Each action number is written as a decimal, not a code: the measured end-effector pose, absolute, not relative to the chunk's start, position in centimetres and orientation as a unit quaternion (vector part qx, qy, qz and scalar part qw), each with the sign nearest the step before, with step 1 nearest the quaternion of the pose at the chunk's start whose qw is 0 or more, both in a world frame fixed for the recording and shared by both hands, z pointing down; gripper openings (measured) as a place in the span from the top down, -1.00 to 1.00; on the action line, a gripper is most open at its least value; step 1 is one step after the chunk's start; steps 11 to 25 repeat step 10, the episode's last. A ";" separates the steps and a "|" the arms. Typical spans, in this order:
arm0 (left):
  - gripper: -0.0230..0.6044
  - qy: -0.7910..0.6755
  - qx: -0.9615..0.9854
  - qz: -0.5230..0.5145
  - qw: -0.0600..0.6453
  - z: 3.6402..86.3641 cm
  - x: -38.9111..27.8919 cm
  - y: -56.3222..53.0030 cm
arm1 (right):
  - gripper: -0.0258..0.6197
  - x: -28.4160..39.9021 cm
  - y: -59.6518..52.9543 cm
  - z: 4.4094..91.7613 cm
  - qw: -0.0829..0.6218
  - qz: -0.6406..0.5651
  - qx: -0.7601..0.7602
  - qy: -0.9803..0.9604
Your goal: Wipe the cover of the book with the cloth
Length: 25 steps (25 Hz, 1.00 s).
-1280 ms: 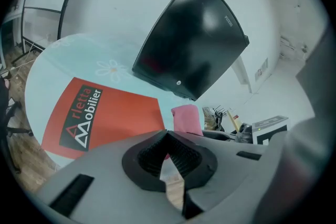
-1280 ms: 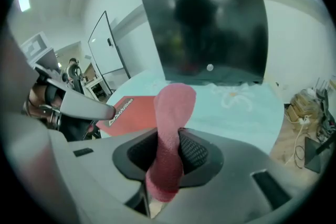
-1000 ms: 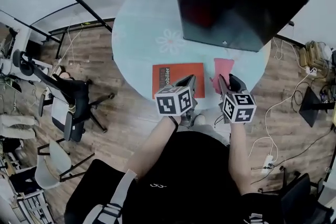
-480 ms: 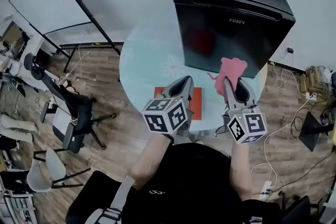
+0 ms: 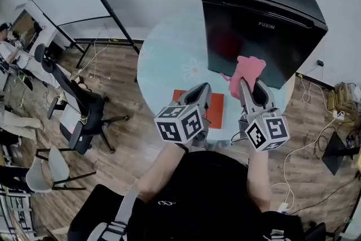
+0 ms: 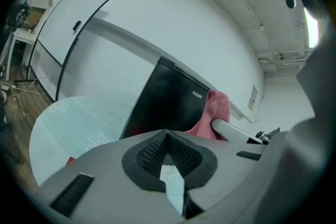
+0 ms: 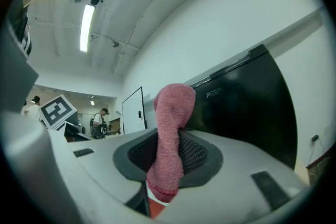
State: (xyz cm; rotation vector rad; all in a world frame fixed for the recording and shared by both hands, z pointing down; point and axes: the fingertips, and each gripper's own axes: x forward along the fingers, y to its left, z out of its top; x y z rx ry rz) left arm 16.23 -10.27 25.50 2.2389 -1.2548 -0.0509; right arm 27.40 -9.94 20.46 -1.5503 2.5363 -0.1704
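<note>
A black mini fridge [image 5: 262,20] stands on the round pale table [image 5: 169,59], beyond both your tools. The orange book [image 5: 218,109] lies flat on the table, partly hidden beneath your left gripper [image 5: 200,90] and just left of your right gripper [image 5: 248,86]. Your left gripper's jaws are pressed together on nothing. Your right gripper is clenched on the pink cloth [image 5: 246,71], which sticks up past its jaw tips, apart from the book, with the fridge door behind it.
</note>
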 end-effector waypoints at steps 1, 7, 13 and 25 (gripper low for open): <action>0.88 -0.475 0.832 -0.018 0.286 25.7 15.7 -10.3 | 0.61 26.9 -10.0 20.6 0.083 -0.059 -0.513 0.852; 0.89 -0.484 0.831 -0.023 0.272 24.7 14.7 -10.8 | 0.61 25.7 -10.9 20.4 0.091 -0.062 -0.497 0.861; 0.89 -0.484 0.829 -0.024 0.279 25.3 14.6 -10.7 | 0.61 25.7 -11.1 20.5 0.095 -0.063 -0.495 0.861; 0.89 -0.484 0.829 -0.024 0.279 25.3 14.6 -10.7 | 0.61 25.7 -11.1 20.5 0.095 -0.063 -0.495 0.861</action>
